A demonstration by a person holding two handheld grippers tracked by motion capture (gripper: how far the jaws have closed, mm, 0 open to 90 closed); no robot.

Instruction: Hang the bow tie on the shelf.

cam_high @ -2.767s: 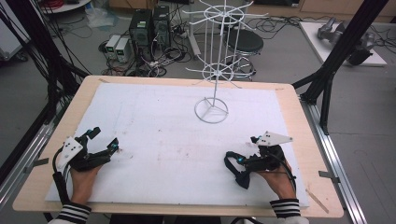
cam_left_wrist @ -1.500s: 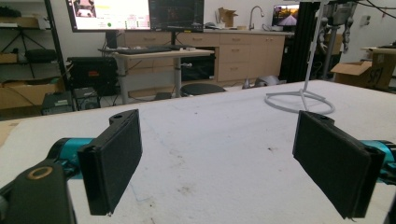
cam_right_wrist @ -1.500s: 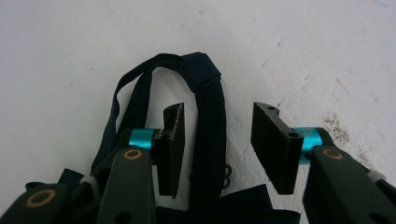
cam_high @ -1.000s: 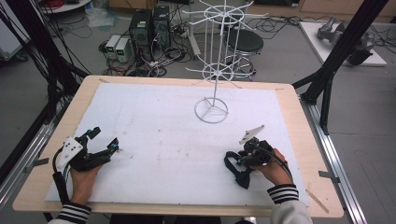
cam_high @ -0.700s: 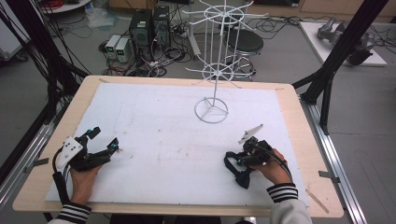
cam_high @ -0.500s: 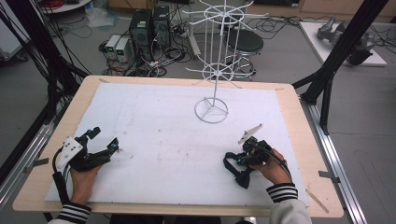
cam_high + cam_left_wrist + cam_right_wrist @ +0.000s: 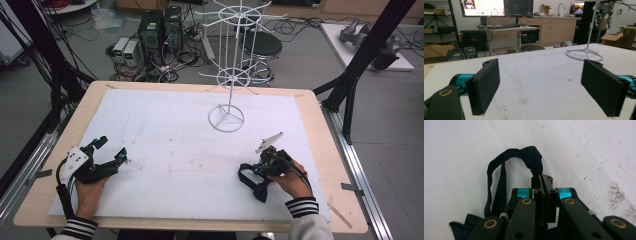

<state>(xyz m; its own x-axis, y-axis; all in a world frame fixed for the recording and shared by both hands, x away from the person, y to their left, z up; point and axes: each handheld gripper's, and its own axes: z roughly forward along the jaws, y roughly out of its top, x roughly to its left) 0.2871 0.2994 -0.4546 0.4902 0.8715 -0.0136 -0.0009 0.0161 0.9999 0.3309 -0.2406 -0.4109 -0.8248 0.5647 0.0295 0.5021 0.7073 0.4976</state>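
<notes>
The bench (image 7: pixel 320 125), covered by a white sheet, carries a white wire rack (image 7: pixel 227 90) standing on its ring base toward the far edge, a little right of the middle. Near the front left corner the left gripper (image 7: pixel 111 151) rests low on the sheet with its jaws wide apart and nothing between them. Near the front right corner the right gripper (image 7: pixel 255 172) has its jaws pressed together on a knotted fold of a dark cloth band (image 7: pixel 499 177), whose loop lies on the sheet just beside that gripper.
</notes>
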